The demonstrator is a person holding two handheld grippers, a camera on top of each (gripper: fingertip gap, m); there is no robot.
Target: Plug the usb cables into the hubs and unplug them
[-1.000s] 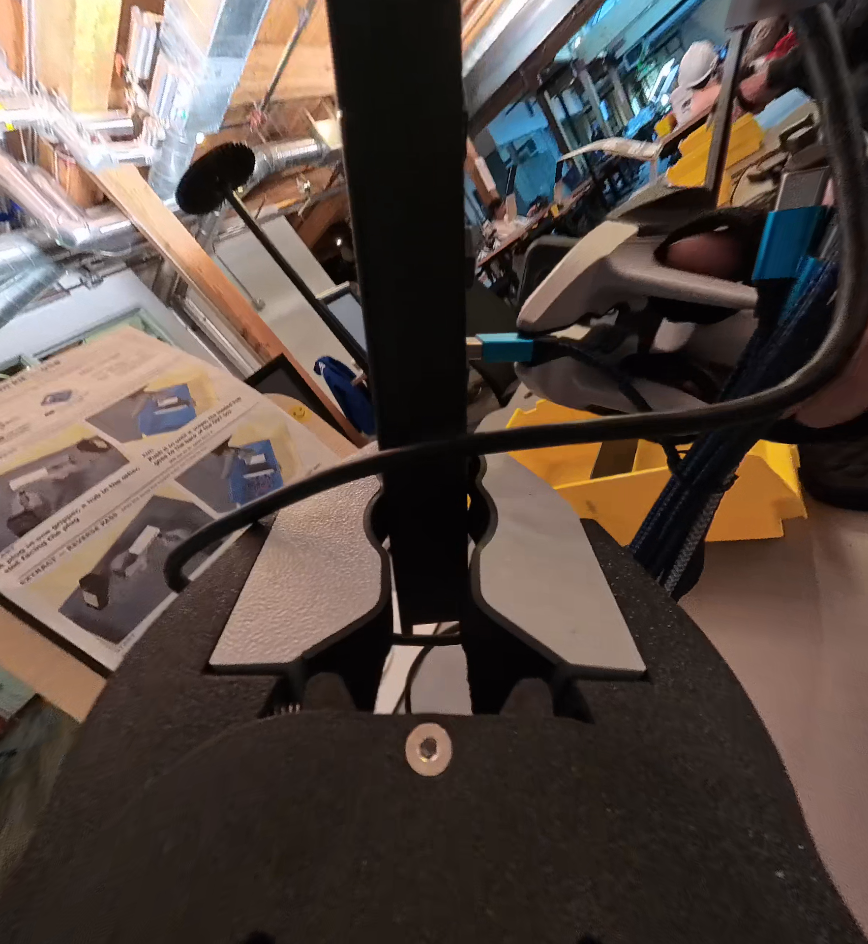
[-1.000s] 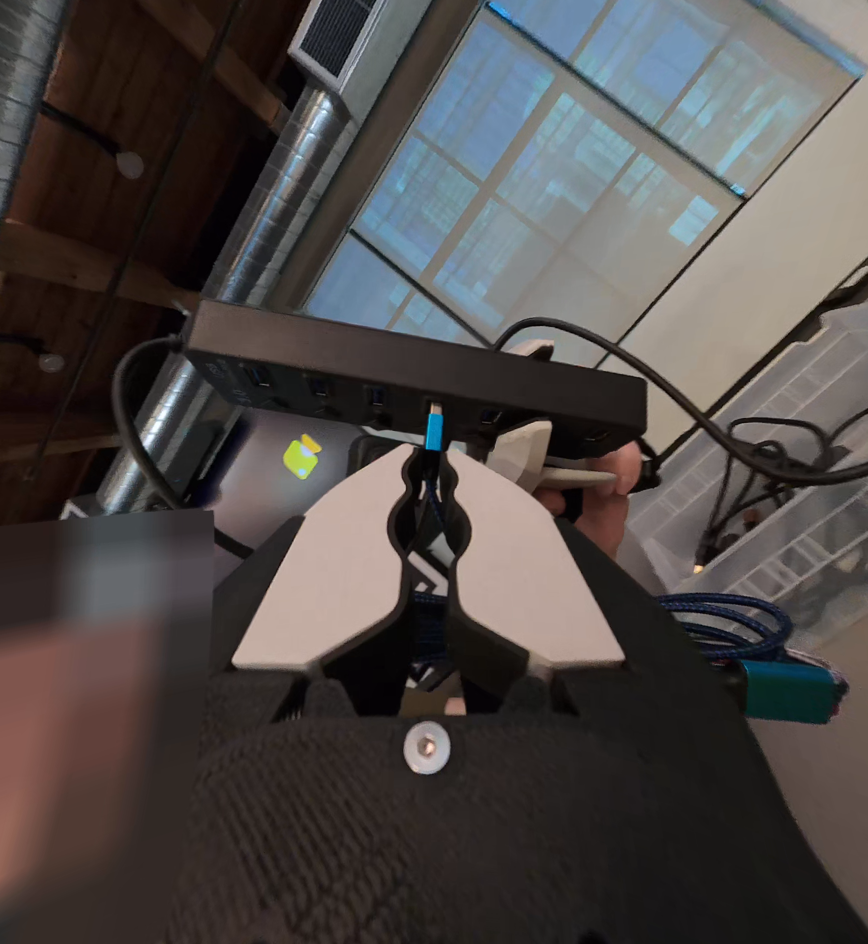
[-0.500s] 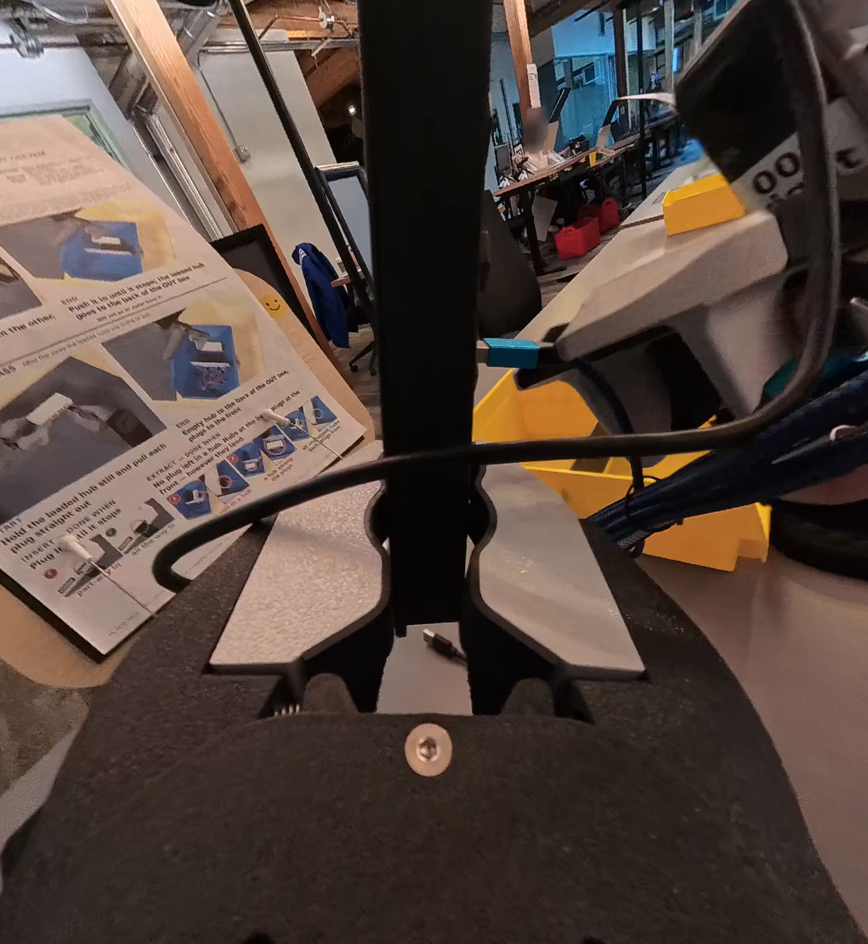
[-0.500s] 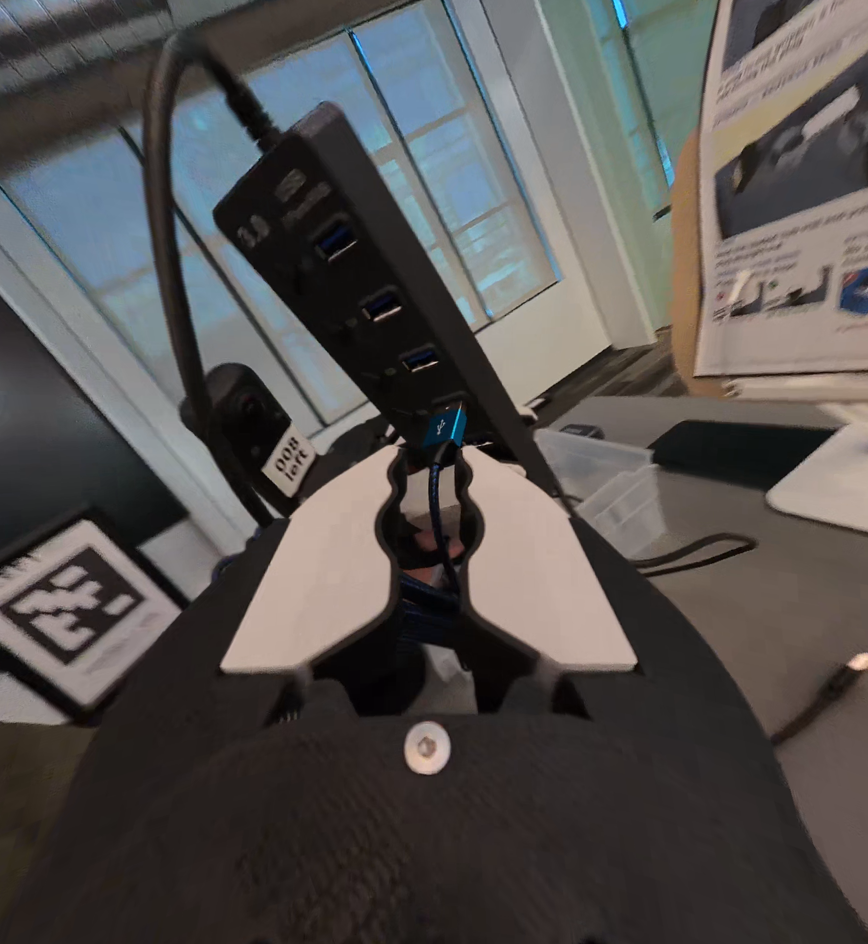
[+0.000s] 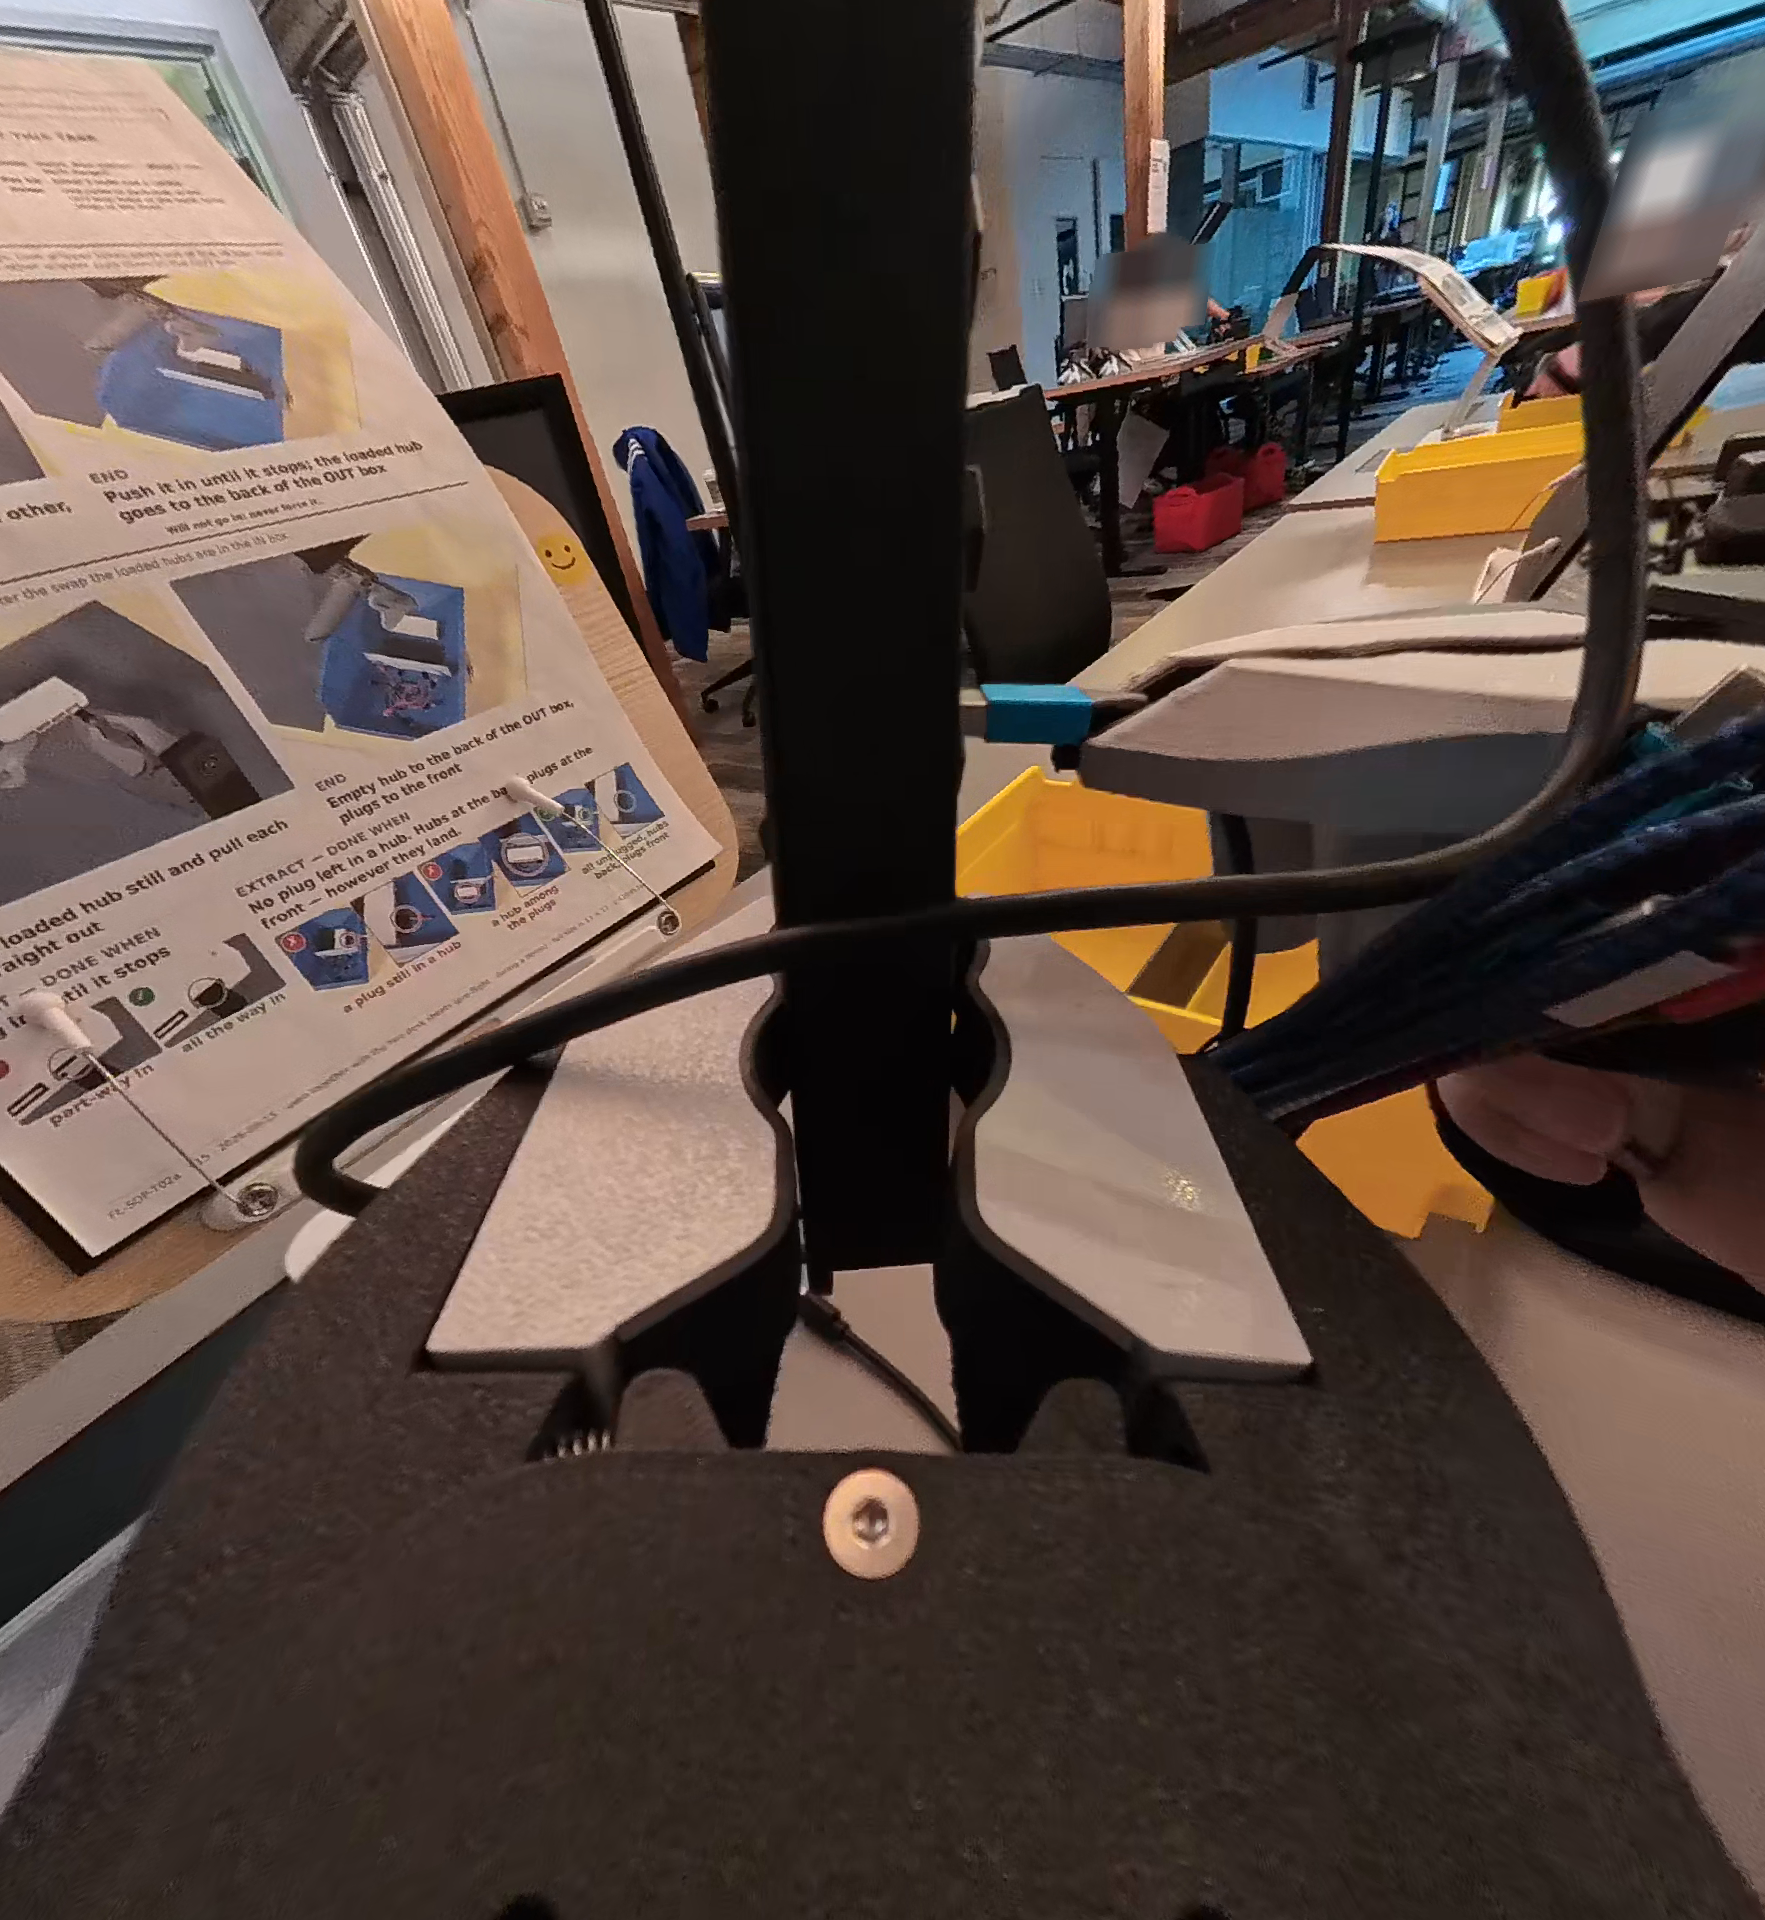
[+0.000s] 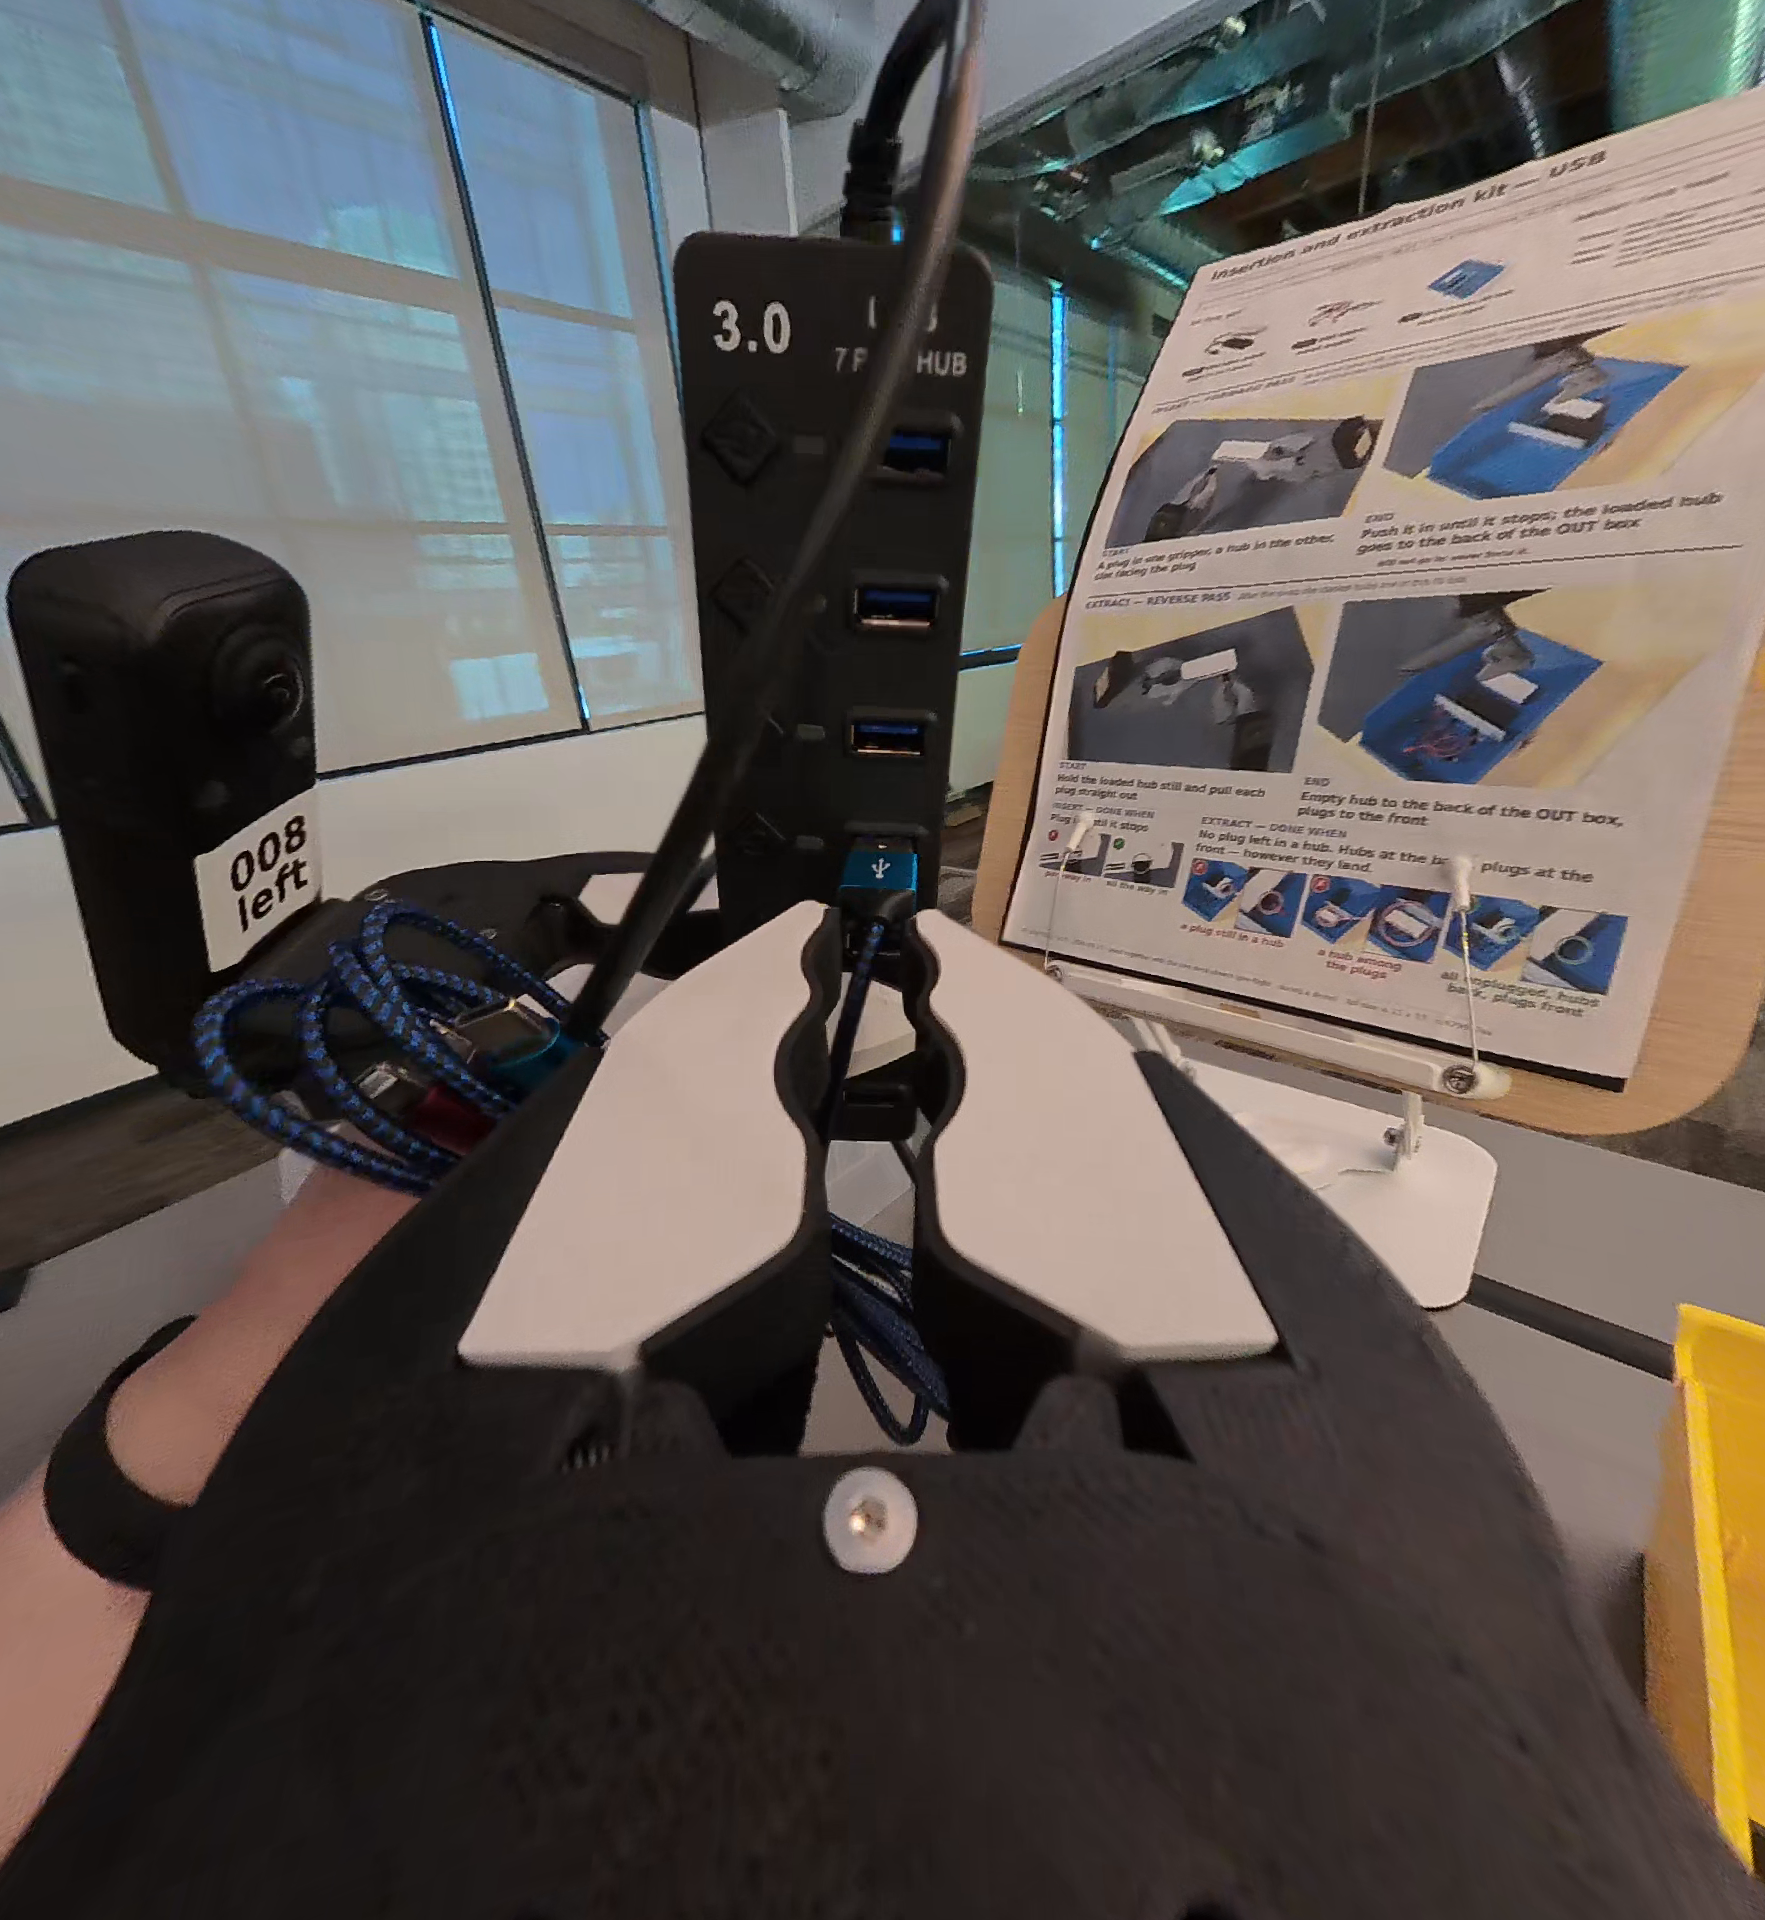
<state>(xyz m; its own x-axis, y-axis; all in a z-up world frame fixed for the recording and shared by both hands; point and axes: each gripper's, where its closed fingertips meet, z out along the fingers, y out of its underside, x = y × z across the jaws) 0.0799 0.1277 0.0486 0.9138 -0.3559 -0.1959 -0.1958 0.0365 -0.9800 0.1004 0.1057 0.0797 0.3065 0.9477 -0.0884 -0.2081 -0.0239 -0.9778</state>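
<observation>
Hub [image 6: 831,582] is the landmark: a long black strip standing upright, its lower end clamped between the fingers of the left tool [image 5: 862,1049], which are closed hard on its narrow sides. Its own black lead [image 5: 649,977] loops across in front of those fingers and climbs away on the side of the other tool.

Facing the hub's port side, the right tool [image 6: 862,935] has its fingers drawn nearly together around a blue braided cable [image 6: 862,997], just behind the blue plug [image 6: 878,871]. Whether the pads bite the cable or only bracket it I cannot tell, since a slim gap shows between them. The plug sits at the fourth port down from the hub's top; three blue ports above it are bare, and at least one more shows below, behind the fingers. From the left wrist view the plug [image 5: 1034,713] juts sideways off the hub's edge with a sliver of metal showing, so it looks not quite fully seated, or partly withdrawn.

Beside the hub, a bundle of spare braided cables [image 6: 369,1029] hangs off the left tool's body. Behind the hub stands an instruction sheet [image 6: 1377,644] on a stand, and to the hub's right a yellow bin [image 5: 1169,935] rests on the tabletop [image 6: 1584,1247].

The step in hand appears to be the insert or extract stroke at this one port. Next, the plug must travel straight along the port's axis while the left tool holds the hub steady; a sideways twist could bind it.
</observation>
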